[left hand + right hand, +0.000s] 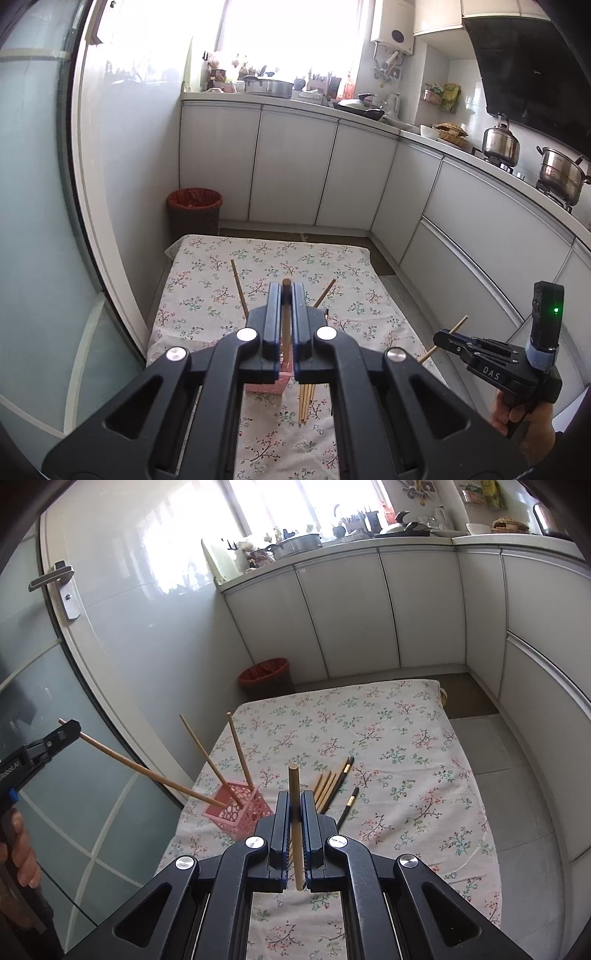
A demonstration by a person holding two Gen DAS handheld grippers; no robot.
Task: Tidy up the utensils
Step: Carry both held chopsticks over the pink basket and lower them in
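Each hand-held gripper is closed on one chopstick: the left hand-held gripper (286,295) above the pink holder (238,810), the right hand-held gripper (295,805) above the loose chopsticks (330,782) on the floral cloth (406,738).

**One word readable: "DAS"**

The only lettering that reads clearly is "DAS", in pale capitals on the black body of the right gripper (441,338), behind its fingers and just ahead of the hand (517,417) on its handle. On the left gripper (70,729), a row of pale letters runs along the black body behind the fingers, but it is too small and blurred to make out.
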